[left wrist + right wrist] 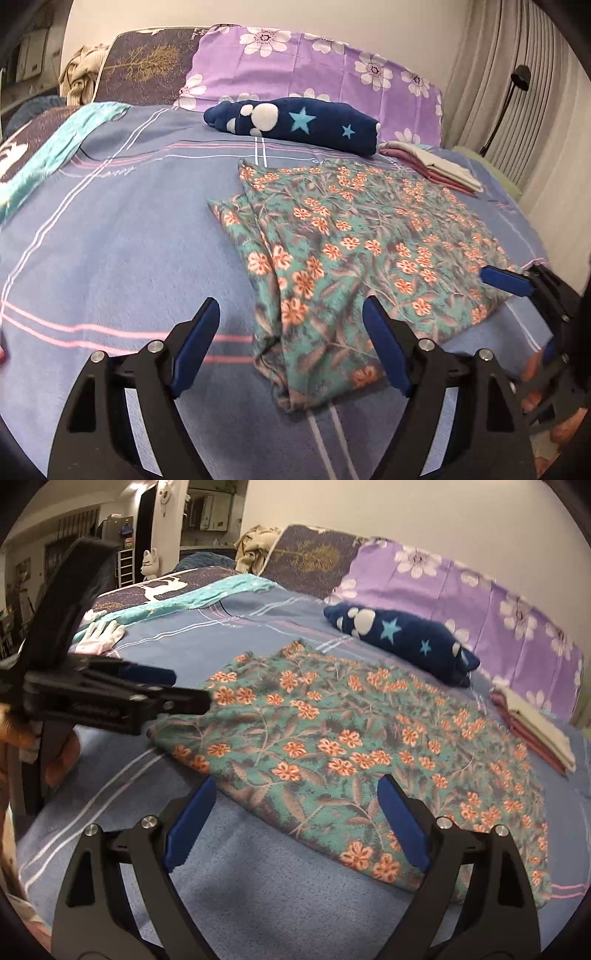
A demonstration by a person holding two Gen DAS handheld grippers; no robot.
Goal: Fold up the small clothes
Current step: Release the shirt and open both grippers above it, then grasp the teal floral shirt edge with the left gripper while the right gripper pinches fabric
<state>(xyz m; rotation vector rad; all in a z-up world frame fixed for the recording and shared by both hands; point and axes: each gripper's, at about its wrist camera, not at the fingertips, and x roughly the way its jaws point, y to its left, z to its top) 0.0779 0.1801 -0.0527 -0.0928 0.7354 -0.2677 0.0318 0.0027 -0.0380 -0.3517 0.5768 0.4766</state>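
Floral cloth (354, 236) lies part-folded, flat on the bed (129, 229). Left tool (291, 343) wide, empty, over its near corner; right tool (295, 830) wide, empty, at the near edge. Likely between folds; next: pinch both corners.

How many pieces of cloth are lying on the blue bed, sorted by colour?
Green with orange flowers: 1, the floral cloth
Dark blue with stars: 1, the rolled blanket
Pink and cream: 1 folded stack, pieces inside too hard to count
White: 1 glove
Total: 4
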